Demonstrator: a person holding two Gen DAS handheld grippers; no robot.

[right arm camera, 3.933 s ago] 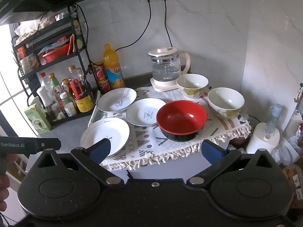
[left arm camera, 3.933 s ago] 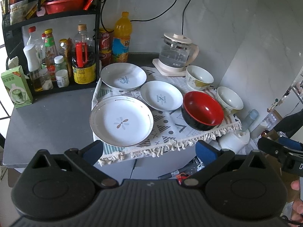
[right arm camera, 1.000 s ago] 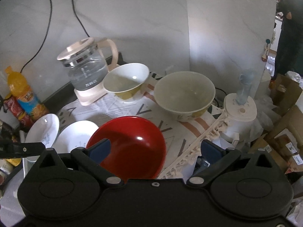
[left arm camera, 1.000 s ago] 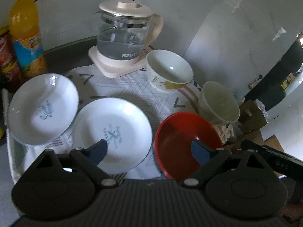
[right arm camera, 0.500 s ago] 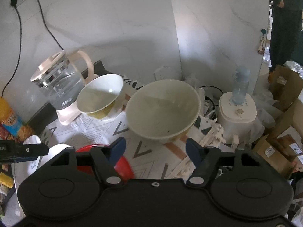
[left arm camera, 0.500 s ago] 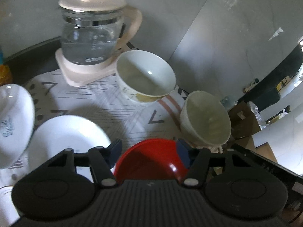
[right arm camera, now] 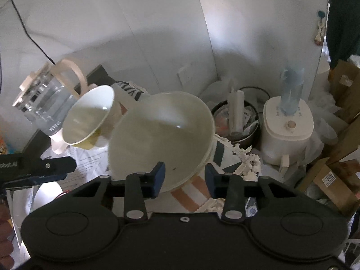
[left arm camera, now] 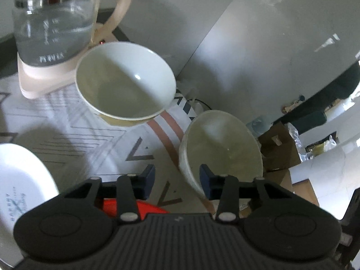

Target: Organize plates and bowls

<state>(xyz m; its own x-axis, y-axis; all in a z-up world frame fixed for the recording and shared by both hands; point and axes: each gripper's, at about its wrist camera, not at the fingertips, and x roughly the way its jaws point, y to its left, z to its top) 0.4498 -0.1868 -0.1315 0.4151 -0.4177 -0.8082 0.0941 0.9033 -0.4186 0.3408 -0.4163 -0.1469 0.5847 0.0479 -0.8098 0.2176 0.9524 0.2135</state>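
Though part-full, glass kettle beside bowl

A: I read pale marbled wall panels meeting at a corner, a black cord hanging down the left one.

B: Logged. Cardboard boxes stacked at right; daylight is soft, shadow falling across the patterned bench cloth.

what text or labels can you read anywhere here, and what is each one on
"obot.AI": on the left claw's side, cut off by the picture edge.
Brand print on the glass kettle: Chinese characters, too blurred to read.
Level marks on the kettle's glass: too small to read.
Blue print on the white plate: blurred, unreadable.
Label on the cardboard box: too small to read.
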